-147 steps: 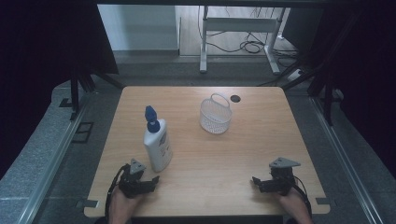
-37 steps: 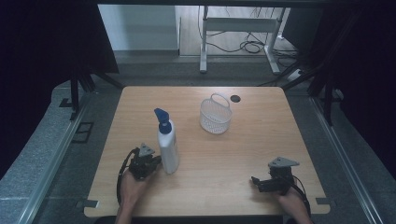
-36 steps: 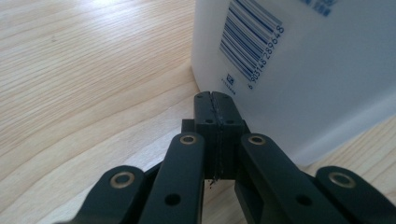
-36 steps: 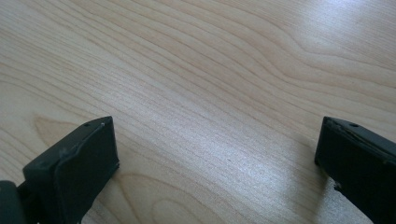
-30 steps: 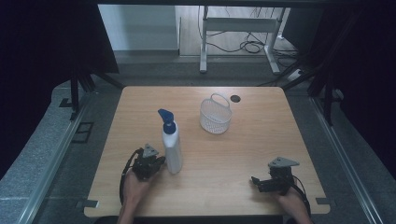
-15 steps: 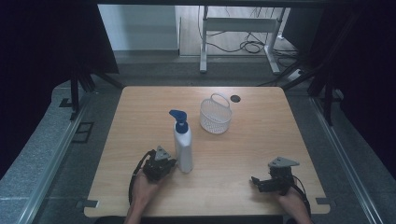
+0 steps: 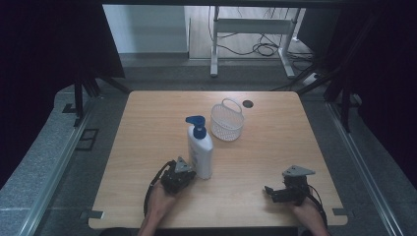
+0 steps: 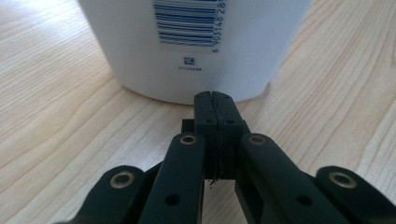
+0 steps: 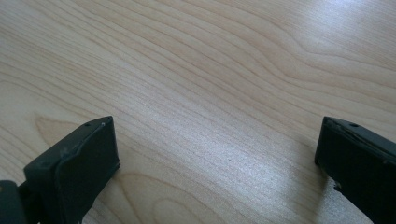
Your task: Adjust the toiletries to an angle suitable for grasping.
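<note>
A white pump bottle [image 7: 200, 150] with a blue pump head stands upright a little left of the middle of the high view, on the pale wooden worktop [image 7: 147, 128]. The left claw [image 7: 189, 175] sits in the lower left part of that picture, low on the worktop, with its tips against the foot of the bottle. In the left gripper view the left claw [image 8: 215, 97] has its two black jaws pressed flat together with nothing between them, and the closed tips meet the bottle's [image 8: 196, 46] lower edge, just under the barcode label. The person's left hand [image 7: 160, 196] comes in from the bottom edge behind it.

Just up and right of the bottle, near the centre of the high view, stands a small white wire basket [image 7: 227, 121] with its handle raised; it is close to the bottle but apart from it.

The right claw [image 7: 268, 190] rests in the lower right of the high view, well apart from the bottle. In the right gripper view its jaws stand wide apart over bare wood [image 9: 210, 93], holding nothing.
</note>
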`<action>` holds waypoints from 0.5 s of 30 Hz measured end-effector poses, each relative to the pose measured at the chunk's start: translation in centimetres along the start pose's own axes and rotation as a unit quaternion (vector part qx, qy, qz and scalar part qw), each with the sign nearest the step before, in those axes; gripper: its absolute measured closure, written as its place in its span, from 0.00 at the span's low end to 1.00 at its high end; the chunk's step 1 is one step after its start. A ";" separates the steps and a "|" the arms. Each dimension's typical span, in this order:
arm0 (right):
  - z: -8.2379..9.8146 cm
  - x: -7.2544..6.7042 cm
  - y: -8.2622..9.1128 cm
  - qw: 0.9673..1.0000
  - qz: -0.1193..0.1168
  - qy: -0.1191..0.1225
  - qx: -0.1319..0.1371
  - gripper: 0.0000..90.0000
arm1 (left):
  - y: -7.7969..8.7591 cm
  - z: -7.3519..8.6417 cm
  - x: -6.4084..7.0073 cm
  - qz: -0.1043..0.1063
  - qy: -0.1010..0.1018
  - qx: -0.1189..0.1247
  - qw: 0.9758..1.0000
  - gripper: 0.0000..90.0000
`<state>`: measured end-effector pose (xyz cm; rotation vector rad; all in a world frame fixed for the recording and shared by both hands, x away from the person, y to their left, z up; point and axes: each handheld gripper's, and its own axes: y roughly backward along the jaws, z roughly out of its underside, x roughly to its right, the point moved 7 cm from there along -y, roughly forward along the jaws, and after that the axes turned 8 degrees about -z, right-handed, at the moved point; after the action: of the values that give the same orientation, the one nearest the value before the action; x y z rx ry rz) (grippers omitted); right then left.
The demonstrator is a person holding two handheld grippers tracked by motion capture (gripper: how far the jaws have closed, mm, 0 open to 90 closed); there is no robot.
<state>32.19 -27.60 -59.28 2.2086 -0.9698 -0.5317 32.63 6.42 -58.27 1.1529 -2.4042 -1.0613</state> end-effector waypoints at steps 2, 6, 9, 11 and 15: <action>0.0 0.0 0.0 1.000 0.000 0.000 0.000 0.00 | -0.2 -0.1 0.4 0.003 -0.005 -0.001 1.000 0.99; 0.0 0.0 0.0 1.000 0.000 0.001 0.000 0.00 | -0.3 -0.2 0.6 0.005 -0.009 -0.002 1.000 0.99; 0.0 0.0 0.0 1.000 -0.001 0.001 0.000 0.00 | -0.5 -0.3 0.7 0.009 -0.007 -0.001 1.000 0.99; 0.0 0.0 0.0 1.000 -0.001 0.001 0.000 0.00 | -0.6 -0.4 0.8 0.012 -0.007 0.000 1.000 0.99; 0.0 0.0 0.0 1.000 -0.002 0.002 0.000 0.00 | -0.8 -0.5 1.1 0.013 -0.008 0.000 1.000 0.99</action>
<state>32.18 -27.57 -59.28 2.2113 -0.9648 -0.5280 32.63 4.97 -58.56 1.1141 -2.4249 -1.0645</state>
